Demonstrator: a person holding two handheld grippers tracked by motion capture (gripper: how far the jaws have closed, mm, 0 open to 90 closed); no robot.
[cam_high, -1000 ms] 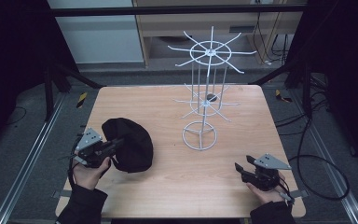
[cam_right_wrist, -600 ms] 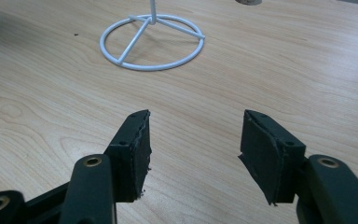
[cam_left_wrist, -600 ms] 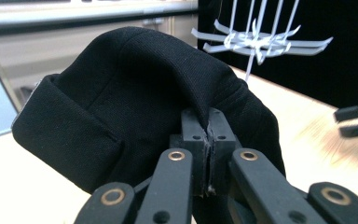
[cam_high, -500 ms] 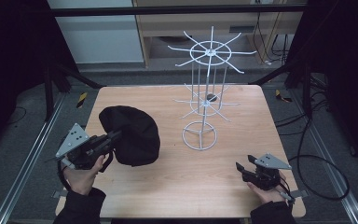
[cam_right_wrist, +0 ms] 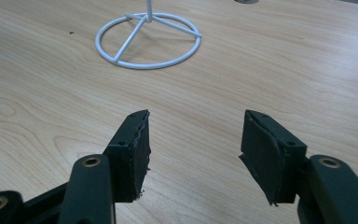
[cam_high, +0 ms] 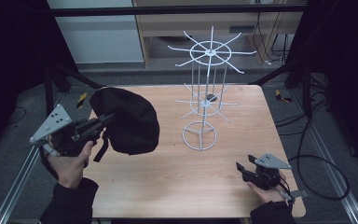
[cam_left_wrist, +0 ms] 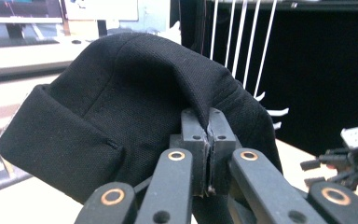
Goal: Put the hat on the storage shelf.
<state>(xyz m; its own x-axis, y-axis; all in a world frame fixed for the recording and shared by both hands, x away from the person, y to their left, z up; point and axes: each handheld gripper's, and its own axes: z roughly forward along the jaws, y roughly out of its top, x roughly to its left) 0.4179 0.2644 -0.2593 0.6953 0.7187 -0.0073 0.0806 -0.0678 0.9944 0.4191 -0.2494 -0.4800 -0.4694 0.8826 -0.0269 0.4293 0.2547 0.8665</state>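
Closest to the near edge of the wooden table (cam_high: 177,186), the person's right hand (cam_high: 266,190) rests low at the right corner, holding the right gripper (cam_high: 240,169) just above the boards. Its jaws stand spread wide with nothing between them, and the right gripper view looks straight past them at bare wood grain and the white ring foot of the wire rack (cam_right_wrist: 148,41) a little way off.

Over on the left side, the left hand (cam_high: 70,163) has the left gripper (cam_high: 106,119) raised off the table, with its grey three-cornered plate tipped outward past the table's left edge. The jaws are pressed together on a fold of the black cap (cam_high: 128,119), pinching the cloth tight (in the left gripper view you can see the fabric bunched right where the two black tips meet (cam_left_wrist: 207,140)). The cap hangs in the air above the left part of the table, its crown bulging toward the middle and a strap dangling beneath it. It sits to the left of the rack and is apart from it.

Farther back, the white wire rack (cam_high: 204,93) stands upright on the table's far-centre, a ring base, thin vertical rods, and two tiers of spokes fanning out. A small dark object sits near the hub of the lower tier; I cannot tell what it is.

Beyond the table are a pale cabinet (cam_high: 98,32) and trailing cables (cam_high: 317,154) on the floor.
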